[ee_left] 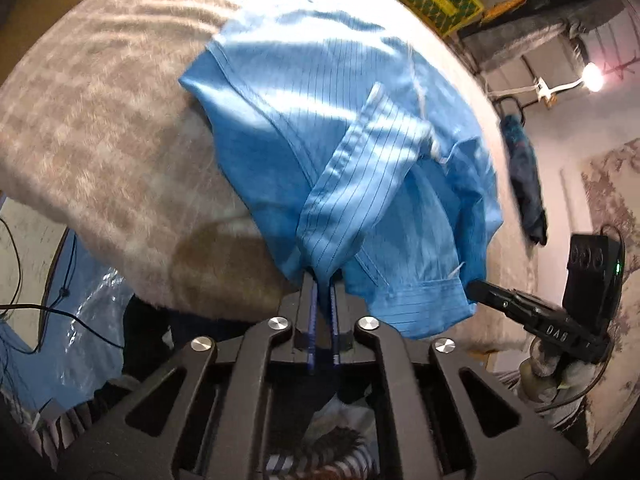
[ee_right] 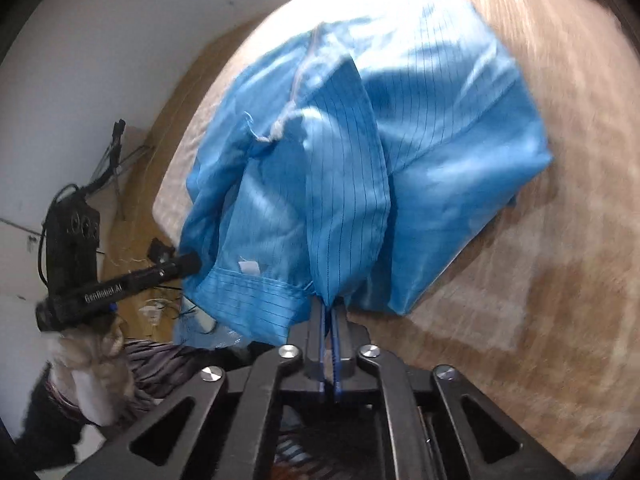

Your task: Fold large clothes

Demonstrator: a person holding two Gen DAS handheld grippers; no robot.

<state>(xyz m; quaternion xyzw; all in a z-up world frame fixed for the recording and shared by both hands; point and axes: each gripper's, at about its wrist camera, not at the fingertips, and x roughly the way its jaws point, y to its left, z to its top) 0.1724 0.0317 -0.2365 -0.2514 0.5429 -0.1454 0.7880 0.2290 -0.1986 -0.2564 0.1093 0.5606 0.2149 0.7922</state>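
L wrist: 1 garment (ee_left: 360,128), 2 tools (ee_left: 323,280).

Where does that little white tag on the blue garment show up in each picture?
Left wrist view: white tag at lower right, just above the hem band.
Right wrist view: white tag at lower left, just above the same band.
Shared landmark: the hem band of the blue garment.

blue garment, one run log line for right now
blue garment: on blanket | left gripper: shut on hem | right gripper: shut on hem
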